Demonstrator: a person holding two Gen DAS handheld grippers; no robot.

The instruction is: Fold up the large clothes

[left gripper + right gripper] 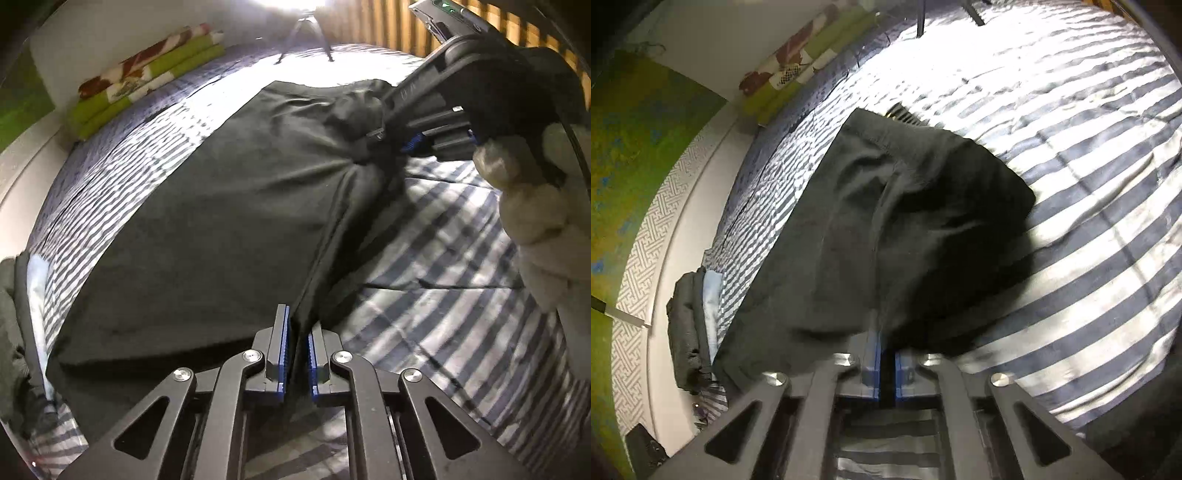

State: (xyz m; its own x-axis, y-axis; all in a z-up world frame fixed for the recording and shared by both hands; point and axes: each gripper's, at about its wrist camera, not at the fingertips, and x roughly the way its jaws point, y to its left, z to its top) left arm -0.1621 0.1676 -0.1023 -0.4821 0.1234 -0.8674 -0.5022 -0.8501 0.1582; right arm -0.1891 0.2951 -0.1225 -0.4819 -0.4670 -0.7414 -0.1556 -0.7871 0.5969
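A large black garment (229, 206) lies spread on a blue-and-white striped bedspread (424, 258). At the bottom of the left wrist view, my left gripper (298, 326) is shut on the garment's near edge, and a fold of black cloth runs up from between its blue pads. My right gripper (373, 142), held by a white-gloved hand (535, 221), pinches a bunched corner of the garment farther up the same side. In the right wrist view the black garment (886, 221) drapes over the right gripper (886, 341) and hides its fingertips; the cloth hangs lifted off the bedspread (1071, 184).
A folded green, red and white blanket (147, 85) lies along the bed's far edge by the wall. A dark bag (687, 332) sits at the bed's left edge beside a white patterned frame (646, 258). Tripod legs (306, 40) stand at the far end, near wooden slats (388, 26).
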